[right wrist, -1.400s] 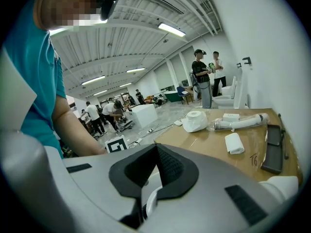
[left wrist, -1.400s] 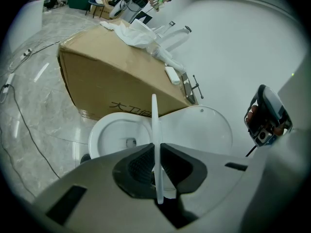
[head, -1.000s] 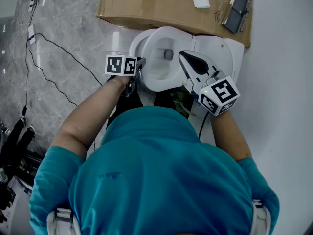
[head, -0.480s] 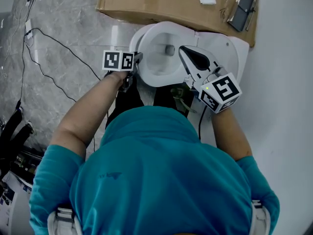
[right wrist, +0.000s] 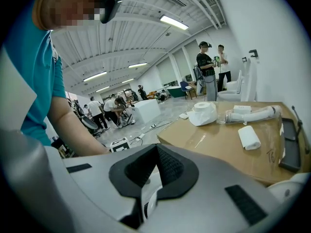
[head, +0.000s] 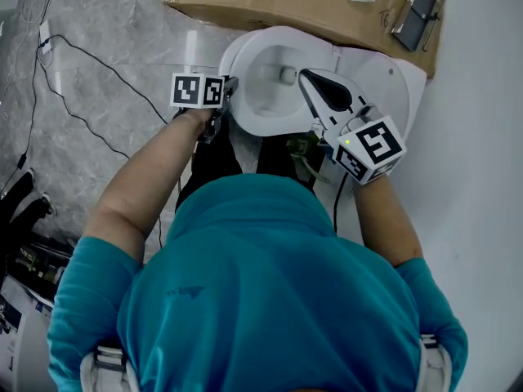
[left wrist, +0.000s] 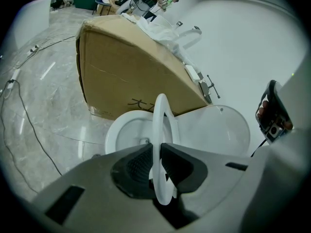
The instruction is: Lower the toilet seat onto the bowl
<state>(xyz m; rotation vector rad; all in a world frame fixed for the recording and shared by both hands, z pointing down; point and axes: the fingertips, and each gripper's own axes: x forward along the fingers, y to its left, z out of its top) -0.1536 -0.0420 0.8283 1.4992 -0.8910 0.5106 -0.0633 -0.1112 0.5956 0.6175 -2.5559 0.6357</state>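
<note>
Grey polished stone floor (head: 106,55) lies to the left of the toilet, and this side has the most free room. On the right a plain white wall (head: 482,96) runs close along the toilet, so the space there is narrow. Behind the toilet stands a big brown cardboard box (left wrist: 131,67) with sharp corners; its near edge comes right up to the bowl (left wrist: 124,132) and the lid (left wrist: 218,135). A roll of white paper (right wrist: 250,137) and a dark flat object (right wrist: 290,144) lie on top of the box.

The bowl is smooth, glossy white and oval. The lid is a rounded white shell, folded back on the wall side. The toilet seat (left wrist: 158,120) is a thin white ring. In the left gripper view it is seen almost edge-on, standing up between the bowl on the left and the lid on the right, so it is not yet down on the bowl.

The left gripper (left wrist: 159,154) is closed on this seat: its two dark ribbed pads press on the ring from both sides near the ring's lower part. The right gripper (right wrist: 156,152) has its pads together at the tip, with nothing pressed between them. Something white shows through the small opening under the pads, but I cannot tell what it is. In the head view this gripper hangs over the place where bowl and lid meet; whether it touches them is not clear. The person's teal shirt (head: 270,284) fills the lower part of the head view.
</note>
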